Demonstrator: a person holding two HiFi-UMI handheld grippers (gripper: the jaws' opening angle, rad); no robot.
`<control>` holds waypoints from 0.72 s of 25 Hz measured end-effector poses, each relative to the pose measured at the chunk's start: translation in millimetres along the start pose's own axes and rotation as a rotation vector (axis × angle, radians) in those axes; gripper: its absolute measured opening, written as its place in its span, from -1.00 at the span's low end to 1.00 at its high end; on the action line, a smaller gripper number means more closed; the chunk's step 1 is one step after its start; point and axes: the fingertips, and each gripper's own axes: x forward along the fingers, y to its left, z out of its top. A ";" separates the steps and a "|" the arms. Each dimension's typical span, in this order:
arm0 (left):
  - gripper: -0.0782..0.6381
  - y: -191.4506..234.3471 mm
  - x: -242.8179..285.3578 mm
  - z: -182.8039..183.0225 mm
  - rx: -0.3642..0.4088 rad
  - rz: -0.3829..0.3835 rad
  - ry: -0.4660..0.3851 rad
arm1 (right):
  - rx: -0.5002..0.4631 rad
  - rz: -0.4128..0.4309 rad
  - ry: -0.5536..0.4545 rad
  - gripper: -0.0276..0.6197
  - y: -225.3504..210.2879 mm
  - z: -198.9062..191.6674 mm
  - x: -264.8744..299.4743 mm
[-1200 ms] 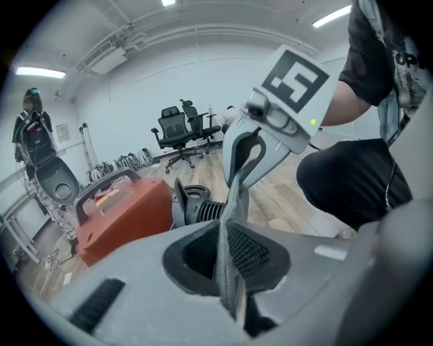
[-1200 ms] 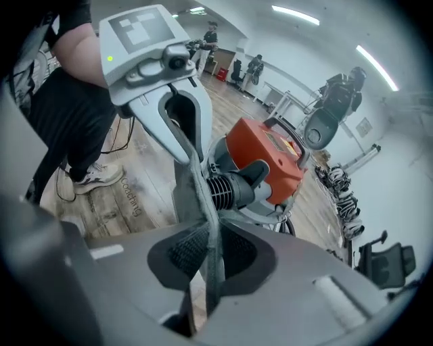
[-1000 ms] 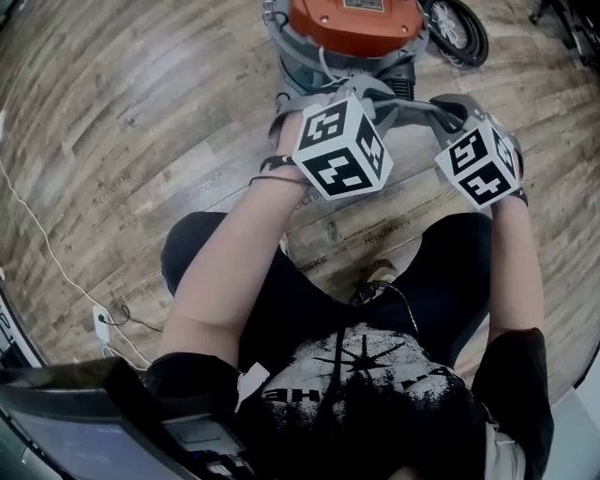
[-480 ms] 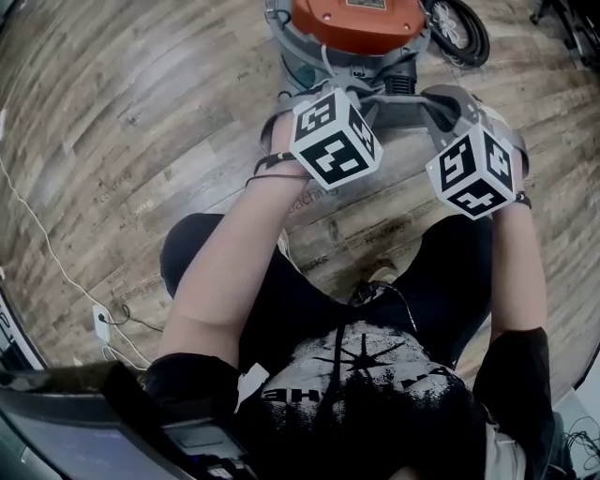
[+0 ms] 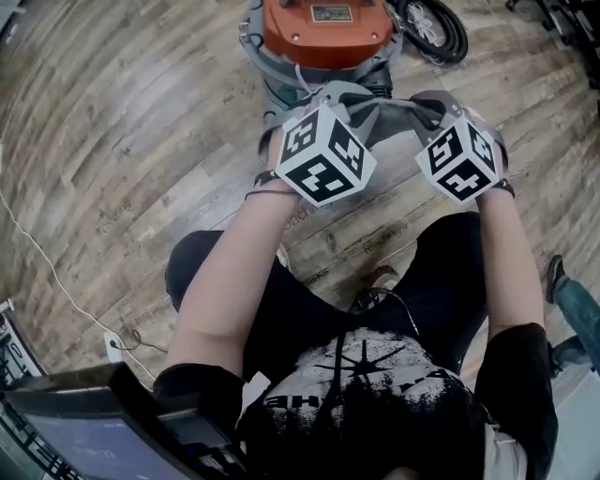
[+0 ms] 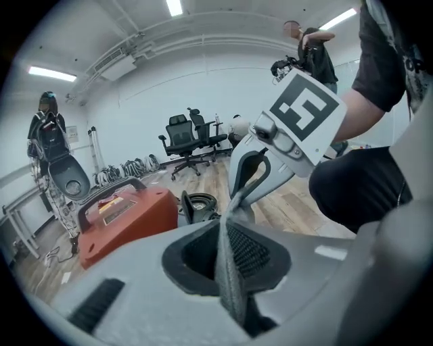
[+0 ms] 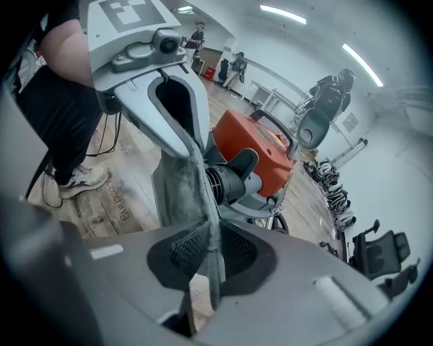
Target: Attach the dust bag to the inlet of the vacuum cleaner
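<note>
Both your left gripper (image 6: 226, 253) and right gripper (image 7: 208, 253) clamp the bag (image 5: 386, 114), stretched left-to-right at upper centre. Its inlet (image 7: 229, 177) sits just beyond, toward the top, on the vacuum (image 5: 323, 26); neither hand looks nearer.

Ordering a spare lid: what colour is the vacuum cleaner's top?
Orange-red; the vacuum cleaner's top shows best in the left gripper view.

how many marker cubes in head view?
2. Left marker cube at the view's left, right marker cube at its right, both just this side of the vacuum cleaner. None appears hidden.
</note>
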 end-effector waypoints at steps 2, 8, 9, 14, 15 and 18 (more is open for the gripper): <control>-0.70 -1.7 -1.4 -3.4 -0.024 -0.006 -0.005 | -0.018 -0.020 -0.016 -0.79 -1.0 3.9 -5.5; -0.70 0.7 -0.2 -37.3 -0.102 -0.011 0.088 | -0.131 -0.070 -0.049 -0.80 0.1 34.3 -18.0; -0.70 -0.1 1.5 -43.1 -0.107 -0.013 0.110 | -0.158 -0.077 -0.050 -0.80 1.0 39.2 -18.6; -0.70 -1.2 5.5 -43.2 -0.101 -0.022 0.128 | -0.154 -0.074 -0.060 -0.80 0.4 36.0 -16.1; -0.70 0.6 4.8 -37.6 -0.110 -0.022 0.101 | -0.131 -0.068 -0.061 -0.80 -0.7 30.4 -14.3; -0.70 6.3 2.1 -13.8 -0.106 -0.007 0.013 | -0.073 -0.054 -0.037 -0.79 -5.7 12.0 -6.6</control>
